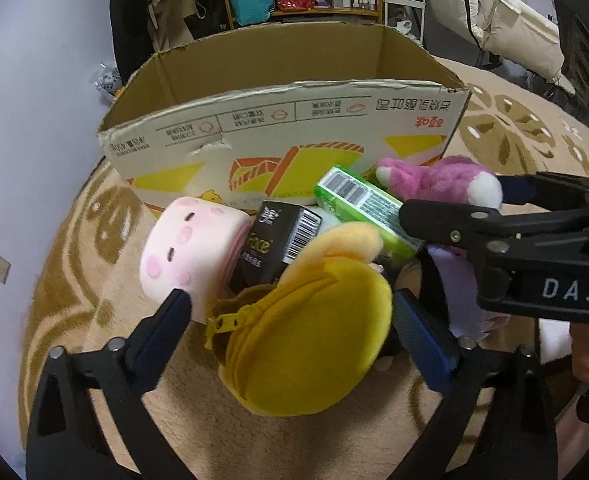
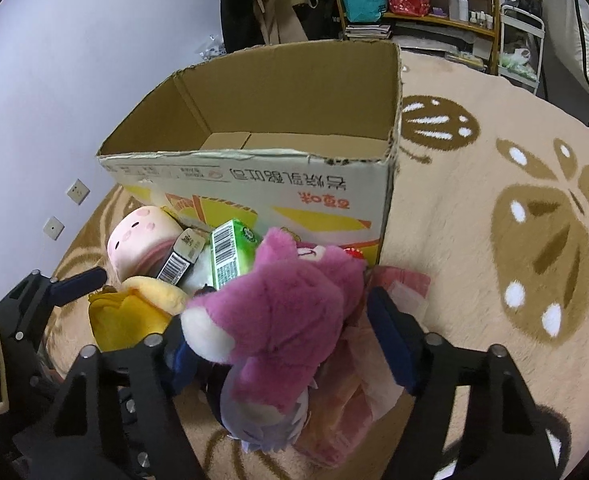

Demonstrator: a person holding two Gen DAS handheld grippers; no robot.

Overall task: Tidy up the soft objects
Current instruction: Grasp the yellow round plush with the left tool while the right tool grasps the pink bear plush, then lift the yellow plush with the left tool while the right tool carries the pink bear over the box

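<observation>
Sitting open on patterned rug [image 2: 474, 128]: cardboard box [image 2: 254, 184], bare bottom showing, nothing visible inside. Lying heaped against box front: pink cushion [image 1: 186, 248], black carton [image 1: 278, 240], green carton [image 1: 358, 200], yellow pouch [image 1: 314, 340], pink plush toy [image 2: 278, 312]. Left gripper [image 1: 290, 316] standing wide, straddling pouch, zipper facing left; contact unclear. Right gripper [image 2: 278, 344] flanking plush toy, white foot pointing toward camera; grip unclear. Lilac toy [image 2: 262, 416] mostly hiding beneath.

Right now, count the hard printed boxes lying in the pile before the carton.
2: black box beside the pink plush cube; green box by the purple plush. More may be buried.
</observation>
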